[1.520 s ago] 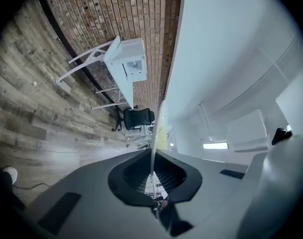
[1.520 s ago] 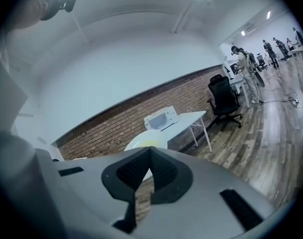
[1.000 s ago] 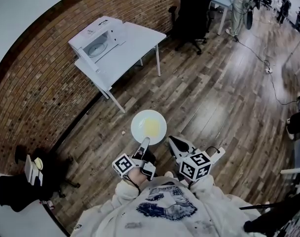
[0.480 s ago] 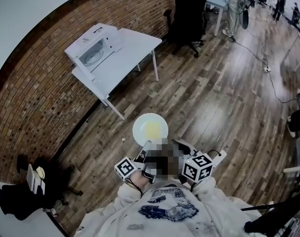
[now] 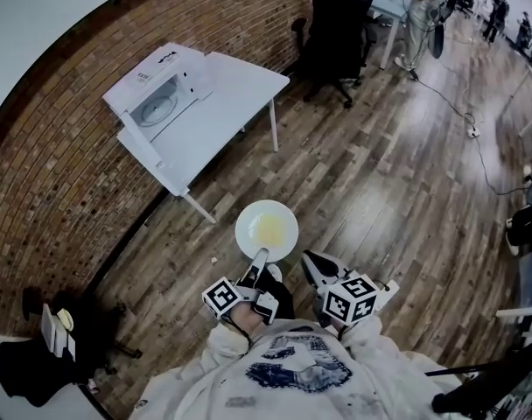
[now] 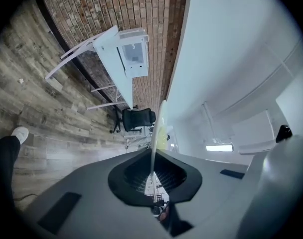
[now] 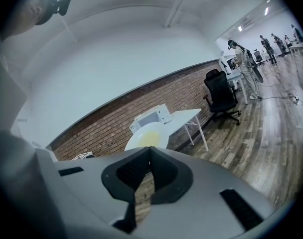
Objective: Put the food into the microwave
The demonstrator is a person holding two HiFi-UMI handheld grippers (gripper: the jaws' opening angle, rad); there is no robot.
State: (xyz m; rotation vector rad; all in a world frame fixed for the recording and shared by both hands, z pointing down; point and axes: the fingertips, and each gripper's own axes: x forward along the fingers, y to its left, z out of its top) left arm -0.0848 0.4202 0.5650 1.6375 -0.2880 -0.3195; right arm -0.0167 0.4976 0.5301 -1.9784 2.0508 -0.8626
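Head view: left hand-held gripper level, clamping plate.

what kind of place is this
Most likely an open-plan office or lab: a long brick wall, a white table carrying a microwave, a black office chair, and people farther off.

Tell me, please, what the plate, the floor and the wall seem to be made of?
The plate is smooth white, faintly glossy, thin-rimmed: ceramic or melamine, can't tell which. The floor looks like wood planks or laminate, with grain, seams and sheen. The wall is matte red brick with pale mortar lines.
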